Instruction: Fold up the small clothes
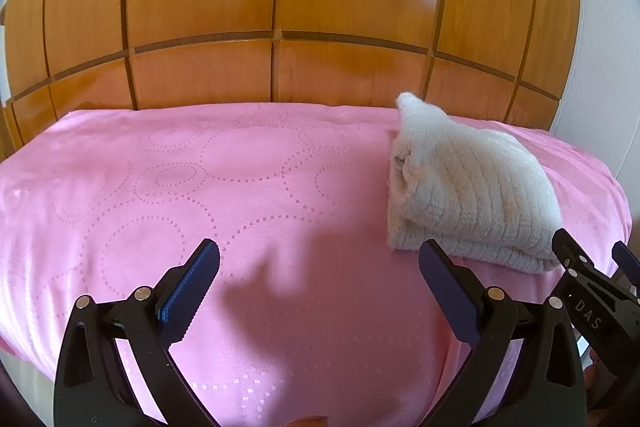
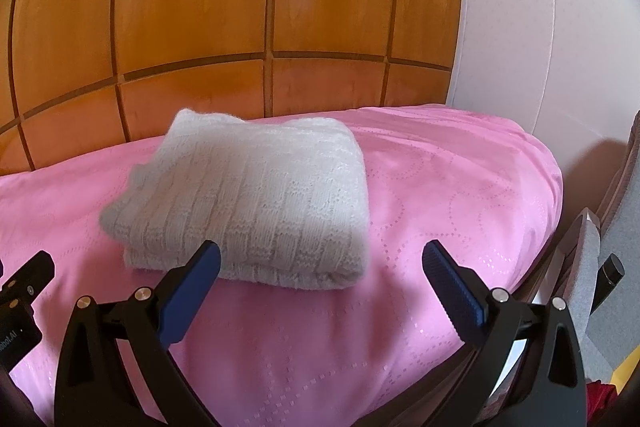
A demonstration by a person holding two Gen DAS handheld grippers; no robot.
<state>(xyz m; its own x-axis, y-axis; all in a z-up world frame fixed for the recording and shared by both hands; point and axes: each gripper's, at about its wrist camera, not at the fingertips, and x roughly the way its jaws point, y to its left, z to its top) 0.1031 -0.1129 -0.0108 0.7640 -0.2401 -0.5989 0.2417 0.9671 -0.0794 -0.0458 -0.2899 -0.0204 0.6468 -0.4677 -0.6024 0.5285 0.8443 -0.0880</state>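
The folded white knitted garment [image 2: 248,199] lies on the pink bedcover [image 2: 440,195]. The left gripper [image 1: 320,267] and right gripper [image 2: 320,267] both stand apart, holding nothing.

left wrist: low, faces headboard | right wrist: same | shared: folded knit [image 1: 472,183] [image 2: 248,203], bedspread [image 1: 200,167]

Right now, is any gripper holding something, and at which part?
Nothing is held. The left gripper and the right gripper are both open, with only the pink cover between their fingers. The folded white sweater lies free on it.
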